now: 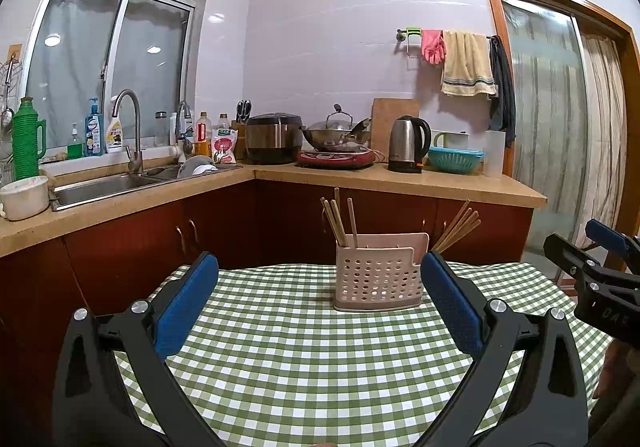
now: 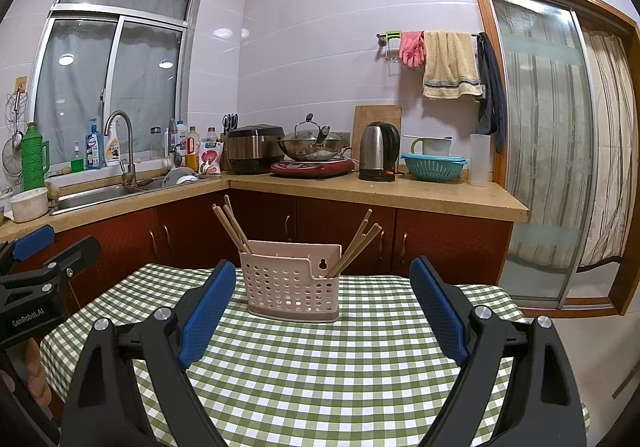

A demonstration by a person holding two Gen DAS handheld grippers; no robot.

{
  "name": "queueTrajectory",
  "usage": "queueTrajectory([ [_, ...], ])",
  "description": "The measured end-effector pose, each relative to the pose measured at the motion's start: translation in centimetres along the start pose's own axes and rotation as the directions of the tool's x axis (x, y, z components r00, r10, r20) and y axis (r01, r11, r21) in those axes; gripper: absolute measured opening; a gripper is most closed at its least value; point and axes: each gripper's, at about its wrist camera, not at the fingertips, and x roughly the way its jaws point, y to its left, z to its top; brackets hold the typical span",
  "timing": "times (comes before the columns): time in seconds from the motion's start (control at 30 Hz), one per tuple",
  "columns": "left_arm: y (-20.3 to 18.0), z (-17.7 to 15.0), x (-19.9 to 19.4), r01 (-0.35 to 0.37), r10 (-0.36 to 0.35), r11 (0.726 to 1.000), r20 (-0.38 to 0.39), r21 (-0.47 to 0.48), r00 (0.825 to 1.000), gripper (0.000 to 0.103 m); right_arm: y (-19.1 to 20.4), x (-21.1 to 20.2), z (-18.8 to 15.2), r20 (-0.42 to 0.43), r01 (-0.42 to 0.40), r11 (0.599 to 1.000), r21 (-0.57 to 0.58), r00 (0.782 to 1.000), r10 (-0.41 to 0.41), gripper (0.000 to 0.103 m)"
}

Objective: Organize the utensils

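Holding both grippers wide apart and empty, left gripper [image 1: 320, 307] and right gripper [image 2: 322, 311], I see the chopstick holder [image 2: 294, 289] straight ahead of my right one, sticks [image 2: 232, 225] poking up.

A home kitchen. L-shaped stone-coloured counter [image 2: 360, 187] over dark red cabinet doors [image 2: 344, 231] across mid-frame. At left, a steel sink [image 2: 96, 195] with a curved tap [image 2: 120, 143] beneath a sliding window [image 2: 112, 87], cleaning bottles [image 2: 93, 149] along the sill. In the centre, a rice cooker [image 2: 252, 151], a lidded wok [image 2: 312, 147] on an induction hob [image 2: 312, 168], and an electric kettle [image 2: 378, 157]. Upper right: towel [image 2: 450, 65] and pink rubber gloves [image 2: 412, 49] on a wall rail. In the foreground, a table with a green checked cloth [image 2: 320, 367].
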Motion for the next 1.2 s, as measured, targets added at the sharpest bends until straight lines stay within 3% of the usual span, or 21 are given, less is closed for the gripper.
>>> queueTrajectory([
  [0.77,-0.6,-0.3,0.4,0.029,-0.029,0.999,0.002,0.016,1.000,0.099,-0.1,0.6,-0.8,-0.018,0.002,1.000,0.004,1.000,-0.002,0.086],
  [0.97,-0.4,-0.8,1.6,0.053,-0.054,0.999,-0.031,-0.010,0.998,0.099,-0.2,1.1,-1.3,-0.029,0.005,1.000,0.004,1.000,-0.005,0.086],
  [1.2,0.6,-1.9,5.6,-0.005,0.005,1.000,-0.079,0.003,0.997,0.099,-2.5,3.2,-2.9,-0.066,0.043,0.999,0.026,0.997,-0.041,0.086],
])
